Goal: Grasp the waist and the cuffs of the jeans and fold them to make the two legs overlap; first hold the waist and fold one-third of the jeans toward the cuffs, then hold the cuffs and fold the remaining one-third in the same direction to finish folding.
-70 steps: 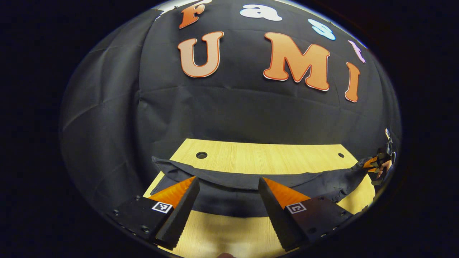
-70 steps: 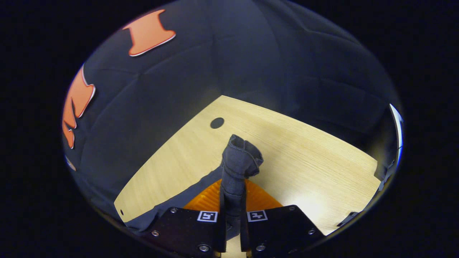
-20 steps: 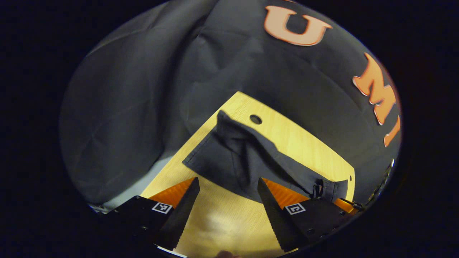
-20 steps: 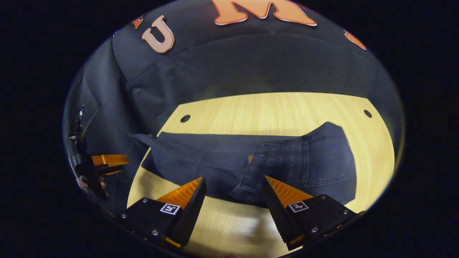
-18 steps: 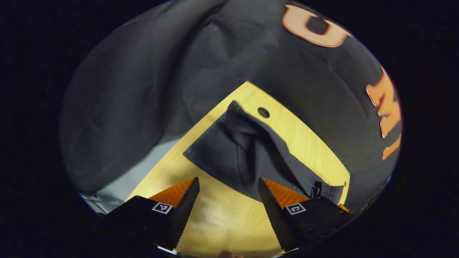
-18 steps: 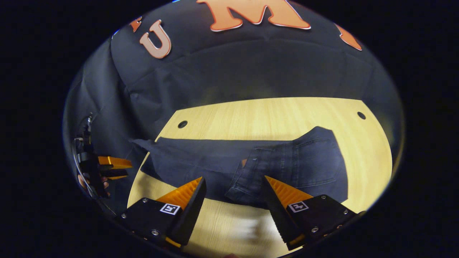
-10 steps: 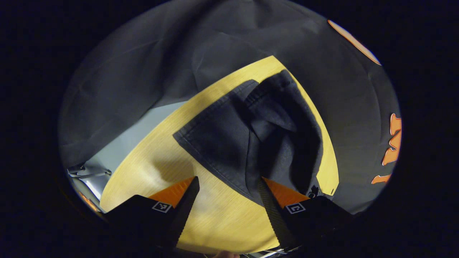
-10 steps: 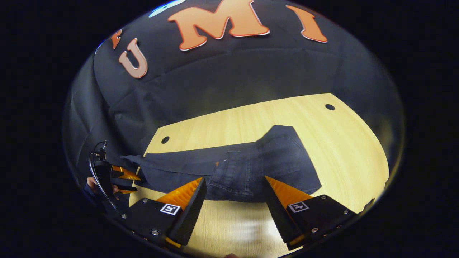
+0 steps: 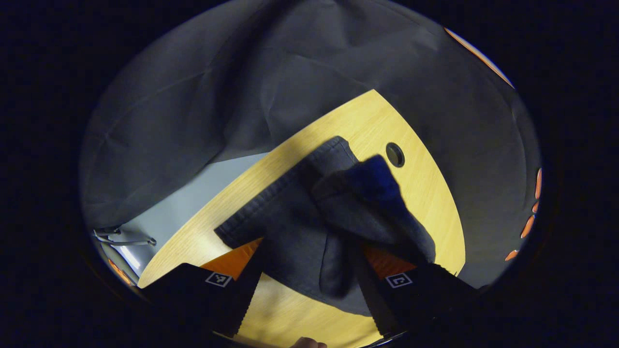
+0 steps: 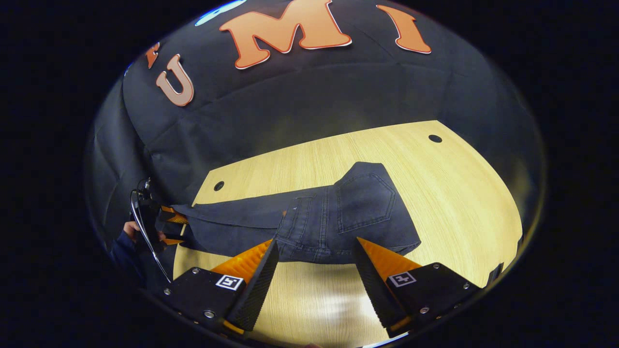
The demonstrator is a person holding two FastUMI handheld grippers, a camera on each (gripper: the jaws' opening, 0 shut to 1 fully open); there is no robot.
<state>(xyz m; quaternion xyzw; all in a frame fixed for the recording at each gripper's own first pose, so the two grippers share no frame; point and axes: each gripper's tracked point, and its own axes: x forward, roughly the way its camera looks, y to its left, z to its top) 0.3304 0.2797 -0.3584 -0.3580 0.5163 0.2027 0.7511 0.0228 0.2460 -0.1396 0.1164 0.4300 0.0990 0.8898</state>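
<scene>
A: What's new at the left gripper (image 9: 304, 270)?
B: Spread fingers have slid around the cuff end of the dark blue denim jeans (image 10: 309, 222) at the wooden table's (image 10: 454, 193) left edge.
A: The right gripper (image 10: 314, 270)?
B: Still wide open at the near edge, before the folded waist.

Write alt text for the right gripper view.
Dark blue denim jeans lie on a light wooden table, waist end folded over the legs, back pocket up. The right hand-held gripper hovers open just before them; the left hand-held gripper sits at the cuffs.
</scene>
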